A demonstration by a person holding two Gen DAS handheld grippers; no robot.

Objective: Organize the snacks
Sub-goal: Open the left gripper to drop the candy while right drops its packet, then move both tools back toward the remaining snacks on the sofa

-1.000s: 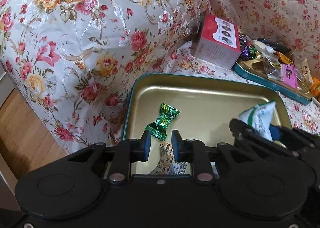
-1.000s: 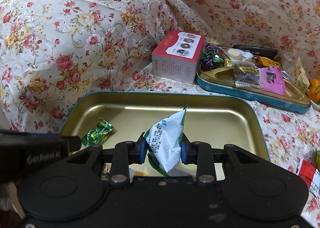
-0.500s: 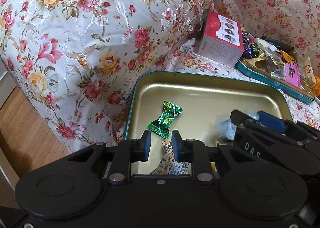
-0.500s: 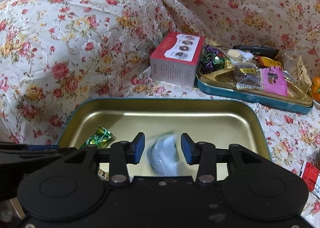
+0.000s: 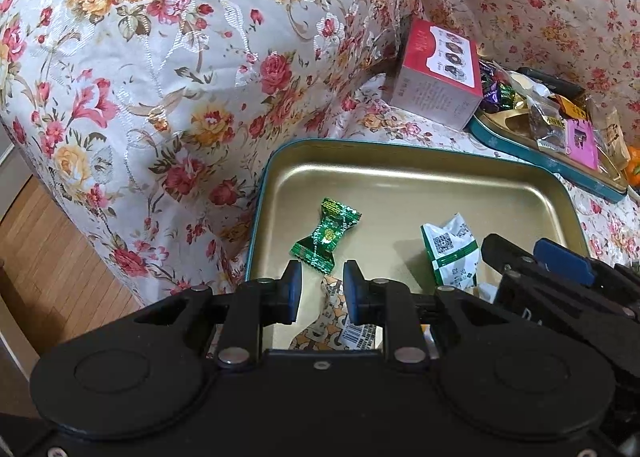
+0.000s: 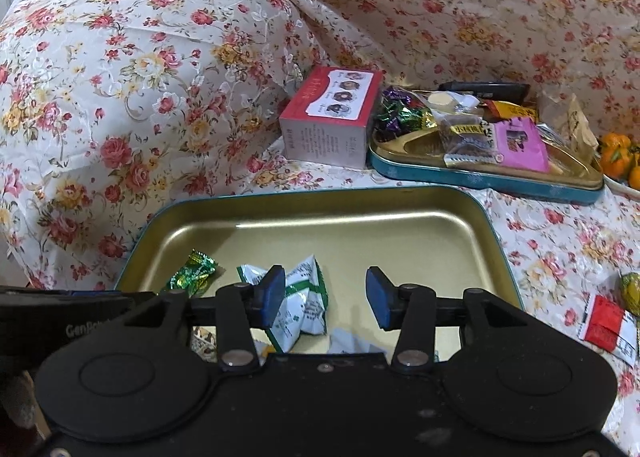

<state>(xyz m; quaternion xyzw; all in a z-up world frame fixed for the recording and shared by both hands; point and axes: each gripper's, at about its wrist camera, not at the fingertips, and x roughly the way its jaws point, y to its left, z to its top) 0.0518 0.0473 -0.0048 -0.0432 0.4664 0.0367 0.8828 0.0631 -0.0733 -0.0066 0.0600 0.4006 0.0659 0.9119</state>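
A floral-covered sofa [image 6: 160, 77] bears two tins [image 6: 492, 225], one box [image 6: 332, 117]. Right gripper [image 6: 326, 297] gapes empty; left gripper [image 5: 319, 291] narrowly parted, empty.

Tin tray [image 6: 472, 217]: gold inside, teal rim; holds a metallic green candy [image 6: 192, 275] and a white packet [image 6: 304, 297] with green bands. Cloth [image 6: 140, 77]: off-white, red, pink and yellow floral print. Box [image 6: 332, 117]: red and white (grey side panel); gripper pads [image 6: 272, 293]: blue on black.
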